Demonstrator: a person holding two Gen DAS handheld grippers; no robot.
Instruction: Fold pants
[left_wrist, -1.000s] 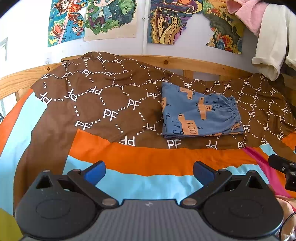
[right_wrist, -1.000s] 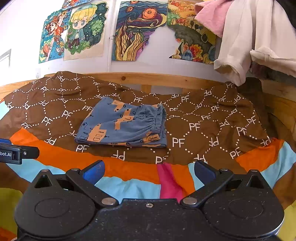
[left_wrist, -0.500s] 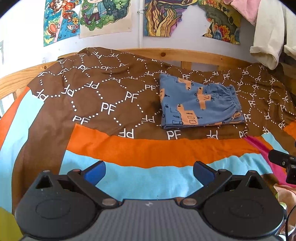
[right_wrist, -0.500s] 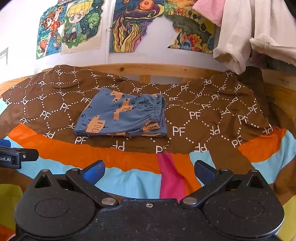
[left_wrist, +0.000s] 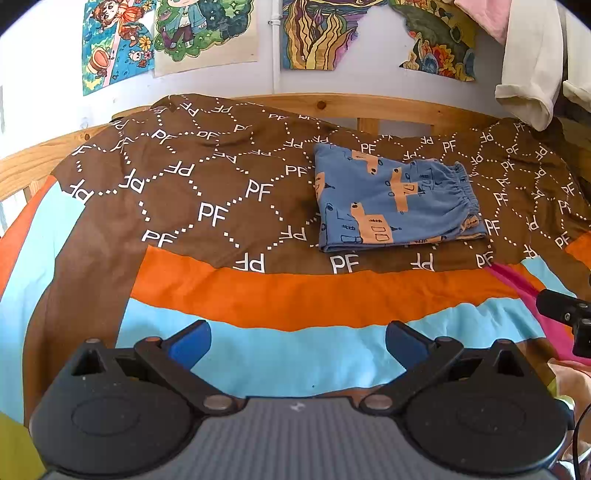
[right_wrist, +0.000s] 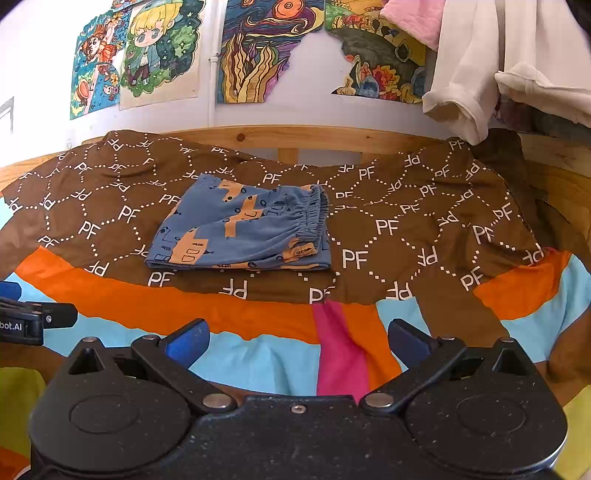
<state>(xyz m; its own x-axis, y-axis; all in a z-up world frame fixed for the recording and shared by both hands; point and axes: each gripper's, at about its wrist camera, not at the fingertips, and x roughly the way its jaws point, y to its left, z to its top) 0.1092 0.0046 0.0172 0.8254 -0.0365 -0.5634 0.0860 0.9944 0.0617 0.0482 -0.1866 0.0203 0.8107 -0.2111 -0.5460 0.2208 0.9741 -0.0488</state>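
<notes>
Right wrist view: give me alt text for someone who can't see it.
Folded blue pants lie on a brown patterned bedspread, untouched. The open right gripper hovers short of them, with the left gripper at the left edge.

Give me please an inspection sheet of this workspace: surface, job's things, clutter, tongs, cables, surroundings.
Surface: patterned bedspread, brown PF print with orange and light blue bands, on a wooden bed frame.
Job's things: blue pants lie folded flat on the brown part, waistband to the right.
Clutter: nothing seen on the bedspread.
Tongs: left tongs open, empty; right tongs open, empty; both short of the pants.
Cables: thin dark cable at the left view's lower right edge.
Surroundings: drawings on the wall; hanging clothes at upper right.
</notes>
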